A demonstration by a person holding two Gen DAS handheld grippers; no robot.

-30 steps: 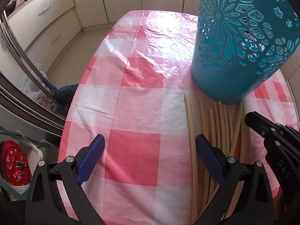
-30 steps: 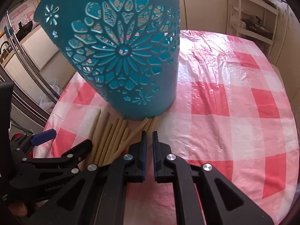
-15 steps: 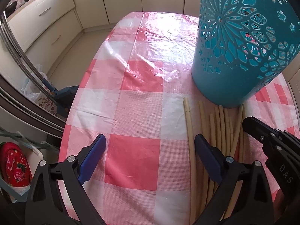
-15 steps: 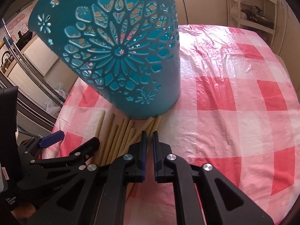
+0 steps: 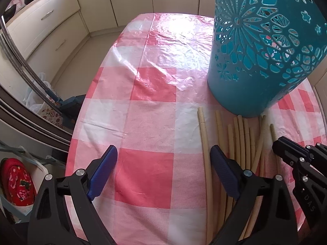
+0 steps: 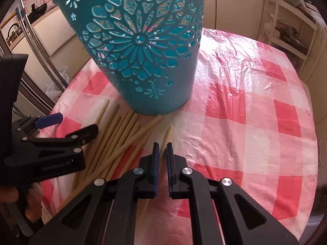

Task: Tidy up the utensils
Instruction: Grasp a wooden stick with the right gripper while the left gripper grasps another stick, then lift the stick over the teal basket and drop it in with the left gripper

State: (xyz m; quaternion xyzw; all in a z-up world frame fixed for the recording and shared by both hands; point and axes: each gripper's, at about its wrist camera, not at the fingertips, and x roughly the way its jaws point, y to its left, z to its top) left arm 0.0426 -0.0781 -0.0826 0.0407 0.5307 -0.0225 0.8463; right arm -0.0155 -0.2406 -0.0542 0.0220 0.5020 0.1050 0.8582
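Note:
Several pale wooden chopsticks point(image 5: 241, 140) lie side by side on the pink checked tablecloth, their tips near the foot of a tall teal cut-out holder point(image 5: 259, 47). They also show in the right wrist view point(image 6: 120, 136), in front of the holder point(image 6: 141, 47). My left gripper point(image 5: 163, 163) is open and empty, its right finger over the left edge of the pile. My right gripper point(image 6: 161, 153) is shut on one chopstick point(image 6: 168, 133) at the right edge of the pile; that stick lies between its fingers.
The table point(image 5: 155, 65) is oval, covered with a crinkled plastic cloth. Kitchen cabinets point(image 5: 47, 24) and metal rails point(image 5: 22, 65) are to the left, a white shelf unit point(image 6: 286, 24) to the far right. A bag and red item point(image 5: 14, 181) sit on the floor at left.
My right gripper has drawn back with one chopstick in its fingers, pulling it away from the holder's foot and apart from the pile. The left gripper has barely moved.

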